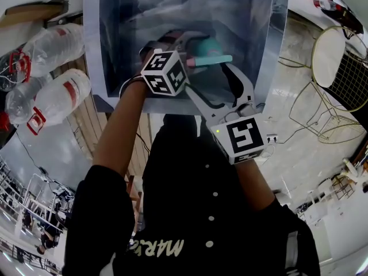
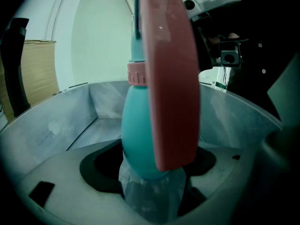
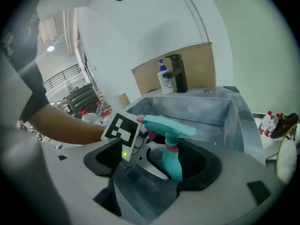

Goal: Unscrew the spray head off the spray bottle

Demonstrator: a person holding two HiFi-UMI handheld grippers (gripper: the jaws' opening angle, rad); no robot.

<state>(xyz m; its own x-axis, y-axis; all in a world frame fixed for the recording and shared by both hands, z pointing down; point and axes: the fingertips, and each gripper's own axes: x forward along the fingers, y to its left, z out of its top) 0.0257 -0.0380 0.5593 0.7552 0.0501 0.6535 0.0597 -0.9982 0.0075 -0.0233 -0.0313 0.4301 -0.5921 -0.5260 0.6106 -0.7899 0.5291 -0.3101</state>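
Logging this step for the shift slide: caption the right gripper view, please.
Right gripper open before the teal spray bottle, which the left gripper holds over the grey sink.

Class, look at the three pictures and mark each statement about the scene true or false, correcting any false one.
1. The spray bottle is teal with a pink collar. True.
2. The left claw grips the bottle's body. True.
3. The right claw is clamped on the spray head. False: its jaws stand apart and press on nothing.
4. The spray head is off the bottle. False: it sits on the bottle's neck.
5. The bottle is held over a red bucket. False: it is held over a grey basin.
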